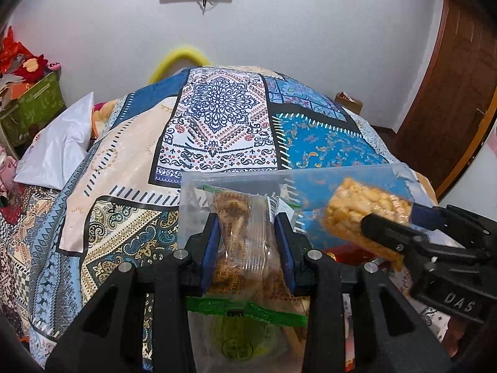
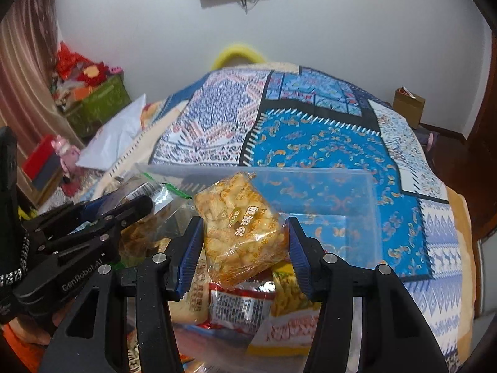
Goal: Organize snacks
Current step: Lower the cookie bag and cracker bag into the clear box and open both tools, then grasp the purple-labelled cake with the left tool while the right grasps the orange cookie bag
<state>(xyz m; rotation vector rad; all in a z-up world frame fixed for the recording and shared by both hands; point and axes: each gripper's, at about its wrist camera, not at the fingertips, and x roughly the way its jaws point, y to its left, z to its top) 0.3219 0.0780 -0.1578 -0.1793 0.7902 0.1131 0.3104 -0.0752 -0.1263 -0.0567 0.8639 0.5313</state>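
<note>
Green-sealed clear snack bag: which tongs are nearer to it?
Left. The left tongs are clamped on the green-sealed clear snack bag; the right tongs sit beside it, clamped on the orange puffed-rice pack.

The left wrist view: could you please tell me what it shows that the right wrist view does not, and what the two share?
Only the left wrist view shows the left gripper head-on, shut on a clear packet with a green band, and the brown wooden door.

Only the right wrist view shows the printed face of the orange snack pack held in the right gripper, and the loose snack packets heaped below it.

Both show the clear plastic box, the patterned bedspread, the green storage box and each other's gripper.
</note>
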